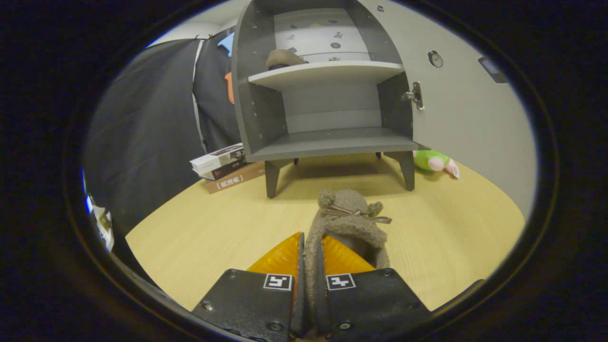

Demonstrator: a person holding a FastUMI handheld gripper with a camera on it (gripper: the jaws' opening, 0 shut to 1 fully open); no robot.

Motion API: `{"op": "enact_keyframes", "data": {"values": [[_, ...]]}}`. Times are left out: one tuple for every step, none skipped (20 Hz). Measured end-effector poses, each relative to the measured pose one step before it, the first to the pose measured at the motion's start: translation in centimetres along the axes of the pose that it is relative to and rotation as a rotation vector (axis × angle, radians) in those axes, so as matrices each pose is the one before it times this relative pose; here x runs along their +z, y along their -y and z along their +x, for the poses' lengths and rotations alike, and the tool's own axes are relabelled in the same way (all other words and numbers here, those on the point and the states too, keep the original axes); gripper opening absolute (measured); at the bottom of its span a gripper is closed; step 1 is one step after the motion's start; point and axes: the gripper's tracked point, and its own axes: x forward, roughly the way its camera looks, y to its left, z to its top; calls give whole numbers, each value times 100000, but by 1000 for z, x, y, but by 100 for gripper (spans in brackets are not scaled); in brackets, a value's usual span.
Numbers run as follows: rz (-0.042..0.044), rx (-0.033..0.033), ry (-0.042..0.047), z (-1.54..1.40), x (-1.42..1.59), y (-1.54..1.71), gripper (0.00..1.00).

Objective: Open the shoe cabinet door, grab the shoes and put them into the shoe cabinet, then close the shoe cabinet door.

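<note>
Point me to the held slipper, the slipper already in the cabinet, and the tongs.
Held slipper (351,223): gripper view, fuzzy toe beyond the tongs.
Shelved slipper (284,59): gripper view, its top, on the upper shelf.
Tongs (311,254): gripper view, midway between tips, clamped on the slipper's edge.

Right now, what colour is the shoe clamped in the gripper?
Brownish-grey and fuzzy, with a bow on the toe. The shoe shows best in the gripper view, pinched between the gripper fingers.

This is a staged recording booth dressed as a home corner. A small grey shoe cabinet (327,90) stands open on a pale wooden tabletop (213,228) at upper centre, black cloth (142,128) hangs as a wall on the left, stacked books (225,166) lie beside the cabinet, and a green plush toy (433,161) lies at right.
</note>
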Motion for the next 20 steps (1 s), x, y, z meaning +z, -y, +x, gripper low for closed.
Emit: {"op": "enact_keyframes", "data": {"values": [[-440, 542, 1630, -647, 838, -251, 13], [-546, 602, 2018, -725, 972, -323, 13], [-595, 370, 2040, -683, 1081, -308, 13], [-426, 314, 1938, -754, 1115, -324, 13], [-545, 414, 2040, -900, 1203, -331, 13], [-1087, 402, 1769, -756, 1309, -394, 13], [-1643, 256, 1858, -555, 1231, -454, 13], [-1374, 185, 2139, -556, 1429, -408, 13], [-1410, 274, 2194, -558, 1417, -481, 13], [-562, 558, 2013, -603, 1494, -428, 13], [-10, 736, 2025, -535, 1413, -523, 13], [-152, 993, 1910, -598, 1424, -370, 13], [-171, 651, 1972, -439, 1530, -480, 13], [-330, 231, 2084, -338, 1513, -316, 13], [-1172, -194, 1841, -212, 1414, -113, 13], [-1393, -716, 1497, -246, 1296, 61, 13], [-316, -811, 1486, -278, 1230, 50, 13], [204, -439, 1312, -211, 1184, 22, 13], [302, -203, 1030, -199, 1018, 40, 13], [374, -166, 1155, -233, 1129, 68, 13]]}}
